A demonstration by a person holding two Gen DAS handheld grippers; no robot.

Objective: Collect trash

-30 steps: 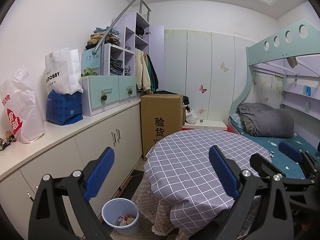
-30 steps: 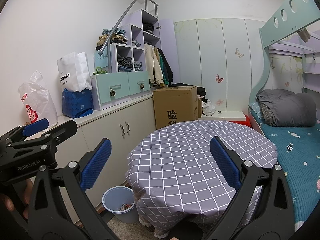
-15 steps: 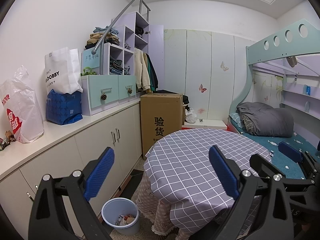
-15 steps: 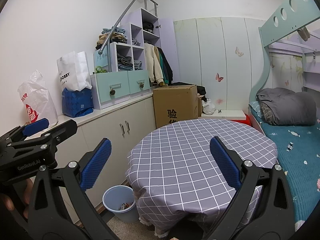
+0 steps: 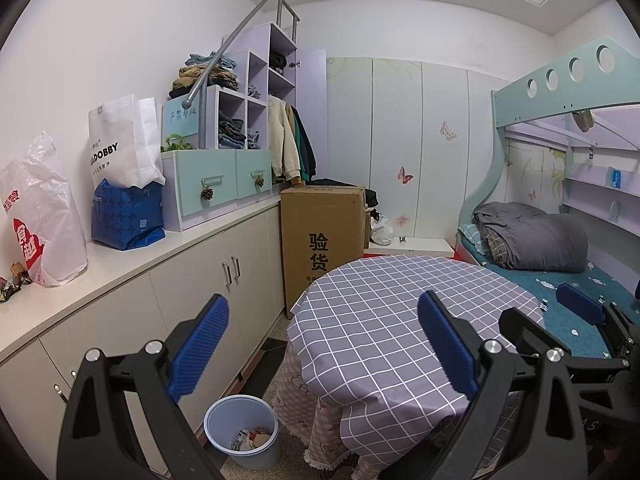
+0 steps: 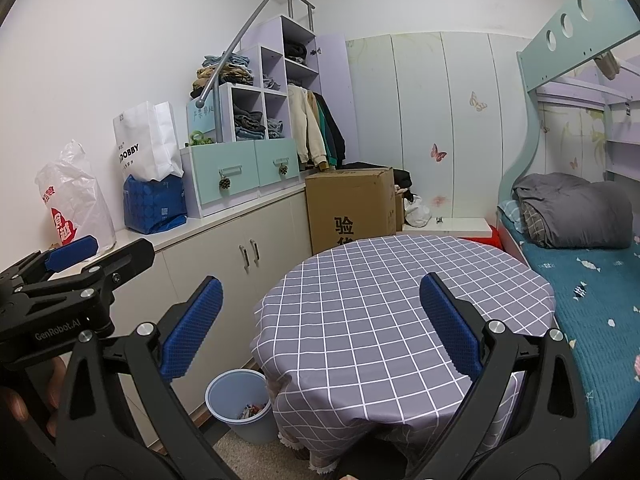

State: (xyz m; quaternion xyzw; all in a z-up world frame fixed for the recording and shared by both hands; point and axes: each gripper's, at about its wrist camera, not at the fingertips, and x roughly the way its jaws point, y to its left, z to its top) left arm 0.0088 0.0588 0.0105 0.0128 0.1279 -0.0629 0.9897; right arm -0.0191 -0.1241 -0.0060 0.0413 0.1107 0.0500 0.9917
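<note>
A pale blue waste bin (image 5: 242,432) with paper scraps inside stands on the floor between the cabinet and the round table; it also shows in the right wrist view (image 6: 240,404). A few small wrappers (image 5: 14,282) lie on the counter at far left. My left gripper (image 5: 322,344) is open and empty, held above the table's near edge. My right gripper (image 6: 320,324) is open and empty, over the table. The left gripper shows at the left edge of the right wrist view (image 6: 72,264), and the right gripper at the right edge of the left wrist view (image 5: 580,308).
A round table with a grey checked cloth (image 5: 400,320) fills the middle. A white counter over cabinets (image 5: 132,268) runs along the left with plastic bags (image 5: 40,216) and drawers. A cardboard box (image 5: 320,236) stands behind. A bunk bed (image 5: 560,248) is at right.
</note>
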